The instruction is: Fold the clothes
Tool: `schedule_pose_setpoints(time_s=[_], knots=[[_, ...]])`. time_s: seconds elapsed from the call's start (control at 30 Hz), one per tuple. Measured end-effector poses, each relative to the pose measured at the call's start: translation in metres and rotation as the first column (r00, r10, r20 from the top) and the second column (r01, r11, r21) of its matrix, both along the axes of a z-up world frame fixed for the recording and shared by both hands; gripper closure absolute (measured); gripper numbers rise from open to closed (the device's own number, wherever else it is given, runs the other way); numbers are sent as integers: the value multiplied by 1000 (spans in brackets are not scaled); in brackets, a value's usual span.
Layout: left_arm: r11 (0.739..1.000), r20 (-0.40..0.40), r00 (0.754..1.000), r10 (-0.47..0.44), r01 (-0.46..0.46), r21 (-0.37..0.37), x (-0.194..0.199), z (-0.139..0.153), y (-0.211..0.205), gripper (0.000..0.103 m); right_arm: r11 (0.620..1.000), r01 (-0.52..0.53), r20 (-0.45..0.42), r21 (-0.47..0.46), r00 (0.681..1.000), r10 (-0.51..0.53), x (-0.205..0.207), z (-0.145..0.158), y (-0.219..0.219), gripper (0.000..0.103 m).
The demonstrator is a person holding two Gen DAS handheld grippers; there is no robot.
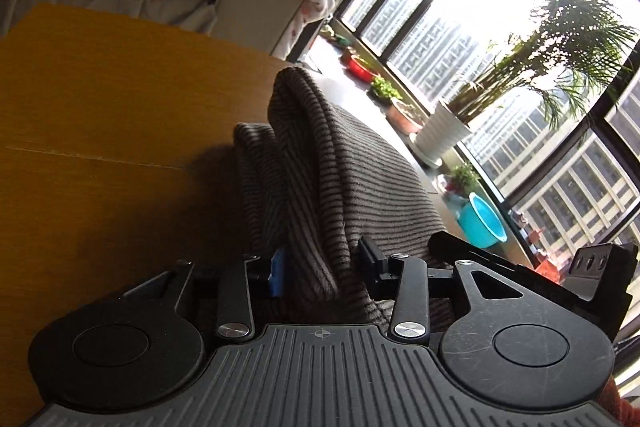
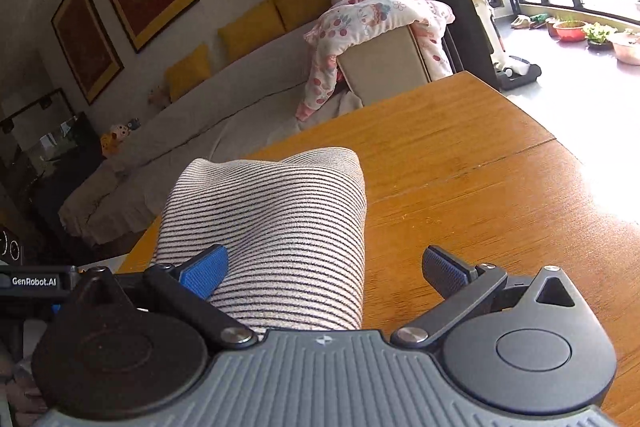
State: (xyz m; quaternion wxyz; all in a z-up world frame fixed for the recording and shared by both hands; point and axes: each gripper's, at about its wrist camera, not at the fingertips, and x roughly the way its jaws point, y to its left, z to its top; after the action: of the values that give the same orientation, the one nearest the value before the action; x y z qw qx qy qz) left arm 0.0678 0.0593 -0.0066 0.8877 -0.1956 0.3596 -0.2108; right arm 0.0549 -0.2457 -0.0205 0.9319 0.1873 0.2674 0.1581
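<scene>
A grey garment with thin dark stripes (image 1: pixel 320 163) lies bunched on the wooden table (image 1: pixel 100 87). My left gripper (image 1: pixel 324 271) is shut on a thick fold of it, cloth filling the gap between the blue pads. In the right wrist view the same striped garment (image 2: pixel 280 227) lies folded into a narrow band on the table (image 2: pixel 460 167). My right gripper (image 2: pixel 324 273) is open, its left blue pad (image 2: pixel 204 269) resting on the cloth and its right pad (image 2: pixel 444 269) over bare wood.
A sofa (image 2: pixel 240 107) with yellow cushions stands behind the table, a floral pink garment (image 2: pixel 372 23) draped over its arm. Potted plants (image 1: pixel 500 99), a red bowl and a teal basin (image 1: pixel 482 221) line the window. The other gripper's black body (image 1: pixel 592 267) shows at right.
</scene>
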Motion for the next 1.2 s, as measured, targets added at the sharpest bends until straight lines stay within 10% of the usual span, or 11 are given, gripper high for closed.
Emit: schedule_pose_setpoints(time_s=[0.23, 0.43, 0.6, 0.7, 0.9, 0.97, 1.07, 1.2], knots=[[996, 126, 991, -53, 43, 78, -4, 38, 5, 45, 1000, -1, -12, 17, 1000, 1, 0, -1, -1, 0], [985, 246, 956, -163, 173, -22, 9, 71, -15, 45, 999, -10, -50, 52, 999, 13, 5, -5, -4, 0], [979, 173, 963, -205, 199, 51, 63, 54, -40, 43, 997, -10, -66, 70, 998, 15, 5, -7, -5, 0], [981, 47, 987, -156, 149, 124, 110, 24, -37, 59, 998, -11, -66, 69, 998, 15, 5, -6, -4, 0], [987, 43, 989, -139, 135, 82, 120, 13, -23, 64, 997, -23, -66, 72, 997, 28, 6, -6, -3, 0], [990, 57, 991, -117, 113, 80, 109, 20, -17, 59, 997, -25, -66, 73, 997, 30, 6, -6, -2, 0], [993, 69, 992, -105, 100, 69, 83, 34, -8, 25, 997, -25, -65, 73, 997, 30, 6, -6, -2, 0], [980, 62, 982, -181, 175, 90, 41, 36, -4, 25, 998, -24, -67, 57, 997, 28, 6, -5, 1, 0]])
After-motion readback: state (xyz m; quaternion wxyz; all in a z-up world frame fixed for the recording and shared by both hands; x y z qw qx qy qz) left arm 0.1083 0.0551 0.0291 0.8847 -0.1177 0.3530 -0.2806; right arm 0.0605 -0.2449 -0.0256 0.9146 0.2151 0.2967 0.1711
